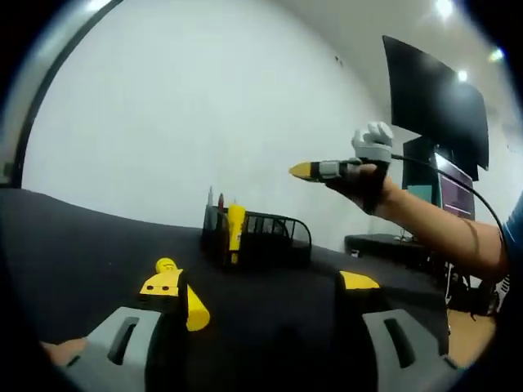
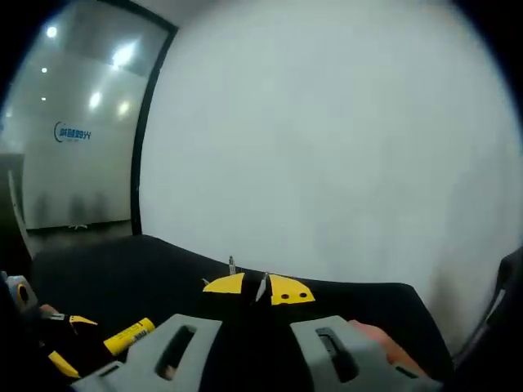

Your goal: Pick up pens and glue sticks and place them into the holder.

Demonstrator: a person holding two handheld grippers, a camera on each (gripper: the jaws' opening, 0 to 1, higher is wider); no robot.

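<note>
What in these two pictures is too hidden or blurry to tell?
- Left gripper view: what the wire holder contains beyond the yellow glue stick; the dark mesh hides it.
- Right gripper view: whether the right claw pinches the thin pen; too small.
- Right gripper view: the yellow glue stick's label; blurred.

A blue logo with characters (image 2: 71, 133) stands on the far left wall; too blurred to read.
</note>
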